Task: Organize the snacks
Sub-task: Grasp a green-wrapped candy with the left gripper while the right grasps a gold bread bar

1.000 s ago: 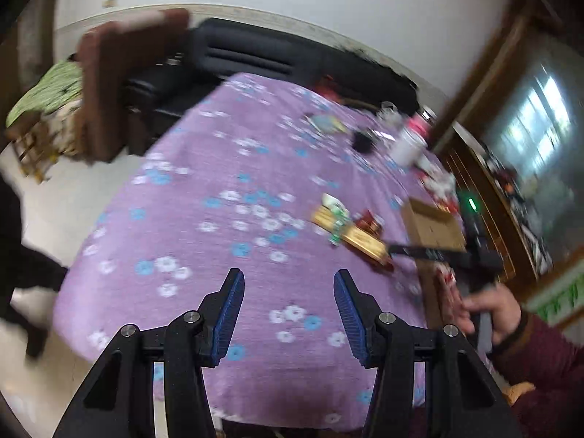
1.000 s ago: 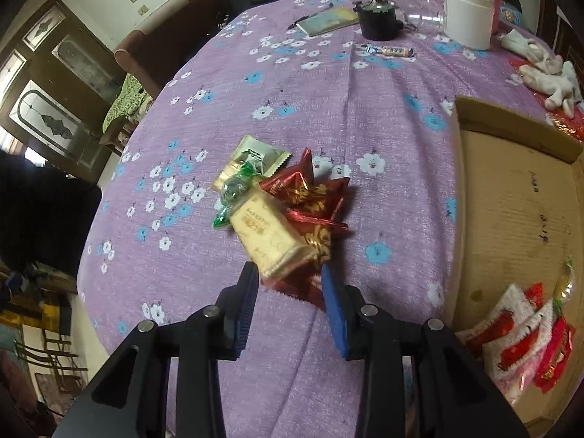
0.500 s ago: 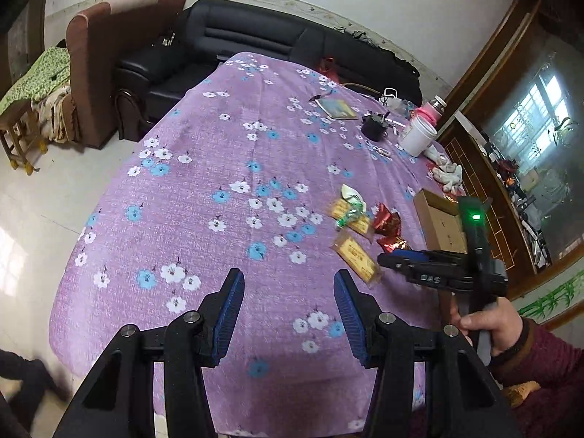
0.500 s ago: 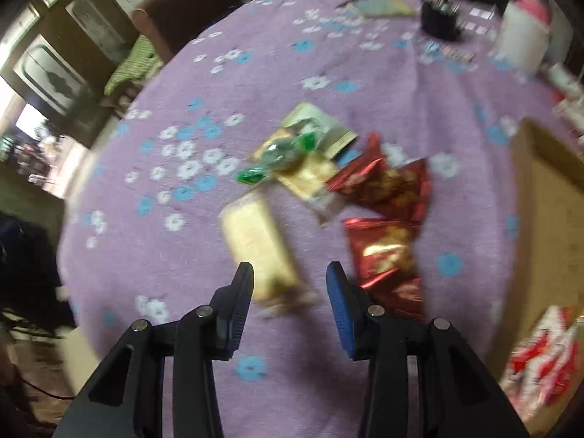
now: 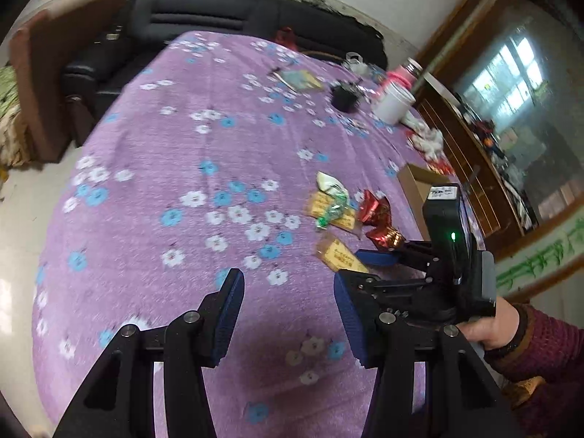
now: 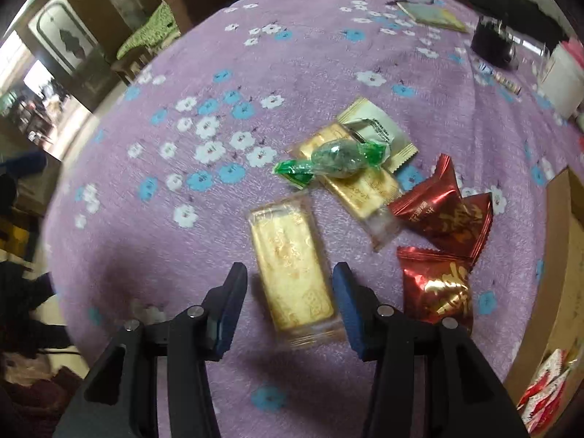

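The right gripper (image 6: 290,297) jaws are closing around the separated gold-wrapped bar (image 6: 292,273), pads not yet pressing — it now lies apart from the snack pile (image 6: 365,168), ready for the cardboard box (image 6: 562,255). The left gripper (image 5: 288,314) hovers half-open, empty.

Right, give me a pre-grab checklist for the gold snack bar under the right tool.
1. Gold snack bar lies between the right tool fingers: ok.
2. Bar lies apart from the red packets: ok.
3. Jaws are closing; pads pressing the bar: not ok, gaps show on both sides.
4. Left tool empty and off the pile: ok.
5. Cardboard box open and has room: ok.
6. Picture sharp enough to judge contact: cannot tell, motion blur.
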`<state>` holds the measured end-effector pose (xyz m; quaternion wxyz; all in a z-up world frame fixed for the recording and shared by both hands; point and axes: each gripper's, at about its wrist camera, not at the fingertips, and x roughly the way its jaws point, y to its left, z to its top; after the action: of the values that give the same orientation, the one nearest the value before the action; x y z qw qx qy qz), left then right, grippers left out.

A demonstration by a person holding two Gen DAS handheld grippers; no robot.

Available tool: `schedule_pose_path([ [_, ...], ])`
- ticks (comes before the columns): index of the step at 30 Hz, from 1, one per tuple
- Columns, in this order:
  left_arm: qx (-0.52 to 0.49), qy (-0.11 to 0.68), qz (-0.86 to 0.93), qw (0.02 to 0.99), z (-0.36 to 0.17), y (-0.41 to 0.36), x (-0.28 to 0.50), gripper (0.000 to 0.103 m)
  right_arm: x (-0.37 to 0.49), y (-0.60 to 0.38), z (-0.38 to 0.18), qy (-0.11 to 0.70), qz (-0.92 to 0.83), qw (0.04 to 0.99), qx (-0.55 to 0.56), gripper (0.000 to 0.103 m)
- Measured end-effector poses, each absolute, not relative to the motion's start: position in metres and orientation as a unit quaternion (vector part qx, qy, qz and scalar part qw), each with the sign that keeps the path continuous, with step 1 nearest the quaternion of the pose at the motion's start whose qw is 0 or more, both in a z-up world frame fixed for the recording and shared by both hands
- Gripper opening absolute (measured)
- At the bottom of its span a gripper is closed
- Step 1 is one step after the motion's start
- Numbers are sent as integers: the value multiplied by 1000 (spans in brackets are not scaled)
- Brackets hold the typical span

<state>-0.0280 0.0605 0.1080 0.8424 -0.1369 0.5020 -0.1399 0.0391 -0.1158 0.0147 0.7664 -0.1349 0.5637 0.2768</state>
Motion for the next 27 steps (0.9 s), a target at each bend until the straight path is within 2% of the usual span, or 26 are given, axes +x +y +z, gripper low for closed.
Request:
schedule_pose_path([
  [12,-10,518,-242,820,74,-24,56,54,-3,-203,44,566,223,793,9,32],
  [16,15,520,-255,815,60,-47,74,49,-12,-229,50,561,189,806,30,32],
  [19,40,523,-255,812,48,-61,86,36,-20,-247,54,555,169,813,48,32],
  [20,45,528,-249,810,42,-65,90,27,-22,-250,55,554,164,815,51,32],
  [21,49,532,-244,809,37,-68,93,23,-24,-254,57,552,159,817,55,32],
  [27,38,516,-219,827,36,-67,84,23,-33,-271,62,544,147,823,74,32],
])
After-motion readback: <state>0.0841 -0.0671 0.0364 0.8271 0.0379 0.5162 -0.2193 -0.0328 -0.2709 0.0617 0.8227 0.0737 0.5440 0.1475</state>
